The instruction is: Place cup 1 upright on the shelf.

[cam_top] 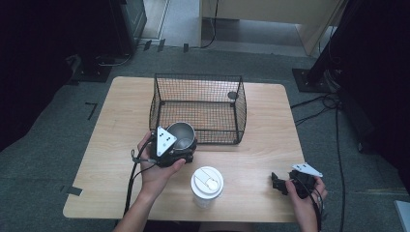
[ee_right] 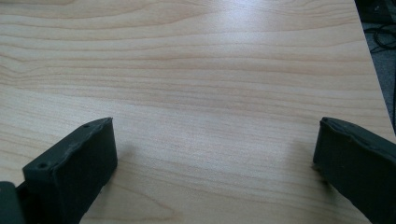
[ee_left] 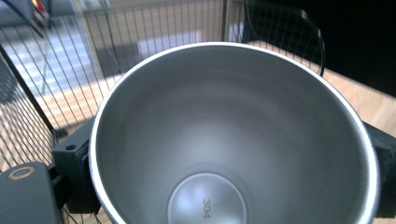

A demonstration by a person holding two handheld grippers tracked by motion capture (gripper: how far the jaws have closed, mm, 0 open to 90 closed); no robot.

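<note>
A steel cup (cam_top: 181, 135) sits between the jaws of my left gripper (cam_top: 175, 149), which is shut on it just in front of the black wire basket (cam_top: 198, 107). In the left gripper view I look down into the steel cup (ee_left: 233, 135), its bottom stamped 304, with a black jaw on each side and the basket mesh (ee_left: 56, 88) behind. A white paper cup with a lid (cam_top: 207, 185) stands on the table near the front. My right gripper (cam_top: 280, 183) rests low at the front right, open. In the right gripper view its jaws stand wide apart over bare wood (ee_right: 210, 93).
The wooden table (cam_top: 116, 125) has rounded corners; its right edge (ee_right: 373, 70) lies close to my right gripper. Cables (cam_top: 333, 125) run over the grey floor on the right. Dark stands and furniture ring the table.
</note>
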